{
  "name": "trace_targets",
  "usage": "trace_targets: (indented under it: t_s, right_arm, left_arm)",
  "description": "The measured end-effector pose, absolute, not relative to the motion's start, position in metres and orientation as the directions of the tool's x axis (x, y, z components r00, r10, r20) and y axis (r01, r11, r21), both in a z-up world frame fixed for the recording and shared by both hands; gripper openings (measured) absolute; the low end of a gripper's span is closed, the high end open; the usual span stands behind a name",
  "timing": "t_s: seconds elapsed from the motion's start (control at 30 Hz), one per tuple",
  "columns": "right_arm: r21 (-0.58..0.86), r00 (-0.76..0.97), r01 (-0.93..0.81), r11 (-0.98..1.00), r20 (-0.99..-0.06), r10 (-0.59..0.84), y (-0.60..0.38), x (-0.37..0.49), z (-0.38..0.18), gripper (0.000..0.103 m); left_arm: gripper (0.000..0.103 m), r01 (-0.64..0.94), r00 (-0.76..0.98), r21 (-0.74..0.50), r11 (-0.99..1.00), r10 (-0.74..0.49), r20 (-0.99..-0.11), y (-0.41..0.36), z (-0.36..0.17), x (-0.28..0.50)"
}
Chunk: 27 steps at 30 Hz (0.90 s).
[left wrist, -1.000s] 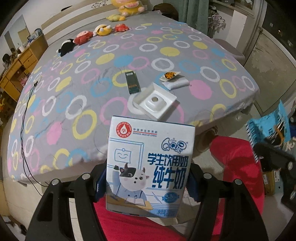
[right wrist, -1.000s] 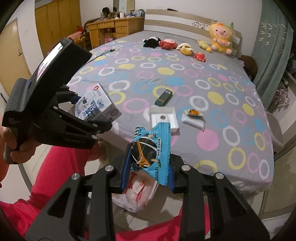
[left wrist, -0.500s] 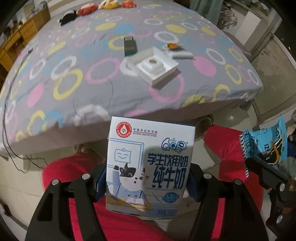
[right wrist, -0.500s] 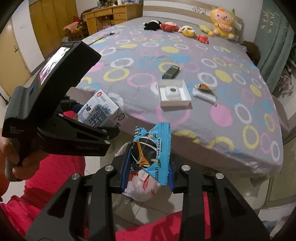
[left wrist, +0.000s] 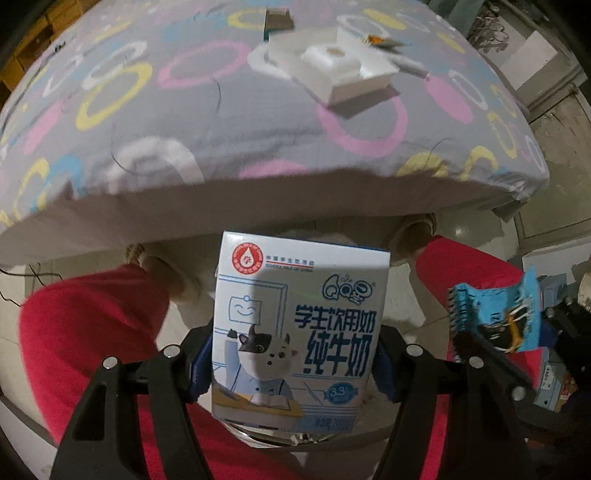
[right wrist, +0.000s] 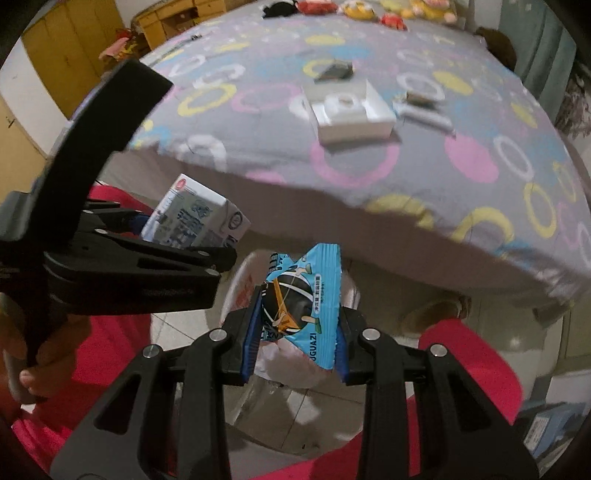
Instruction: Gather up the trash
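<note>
The bed (right wrist: 424, 177), under a grey cover printed with coloured rings, fills the upper part of both views and serves as the landmark here. Below its near edge, over the floor, a translucent bin lined with a bag (right wrist: 295, 369) stands between the person's red-clad legs (left wrist: 92, 325). On the bed, close to its near edge, lies an open white box (right wrist: 351, 114); just past it, farther onto the bed, lie a dark flat packet (right wrist: 334, 71) and a small white wrapper (right wrist: 424, 107). Plush toys (right wrist: 354, 7) line the bed's far end.

The left tool (left wrist: 295, 354) is clamped on a milk carton (left wrist: 299, 328), held upright below the bed's edge and in front of it. The right tool (right wrist: 295, 332) is pinched on a blue snack wrapper (right wrist: 301, 306), which hangs above the bin's mouth, also lower than the bed's near edge. The two tools are near each other, the carton to the left of the wrapper.
</note>
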State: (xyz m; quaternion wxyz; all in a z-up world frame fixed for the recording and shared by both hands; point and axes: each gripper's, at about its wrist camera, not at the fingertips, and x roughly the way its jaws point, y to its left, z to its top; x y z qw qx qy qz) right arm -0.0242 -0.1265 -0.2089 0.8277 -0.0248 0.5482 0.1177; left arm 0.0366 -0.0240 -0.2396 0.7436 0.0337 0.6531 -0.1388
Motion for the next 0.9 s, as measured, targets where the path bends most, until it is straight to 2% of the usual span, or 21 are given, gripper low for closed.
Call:
trace_targets:
  t_s: [0.3,0.9]
  right_arm:
    - [0.150,0.255,-0.147,0.978,-0.949,0.184,-0.135,-0.010,-0.265,0.032]
    - [0.196,0.054,-0.077,0.978,-0.978,0.200,-0.134,0.019,-0.354,0.032]
  left_arm:
    - [0.066,0.233,0.019,-0.097,0.968,-0.105,-0.994,-0.026,-0.292,0.040]
    - [0.066,0.173,-0.157,-0.117,0.978,-0.090,-0.984,-0.032,-0.368,0.067]
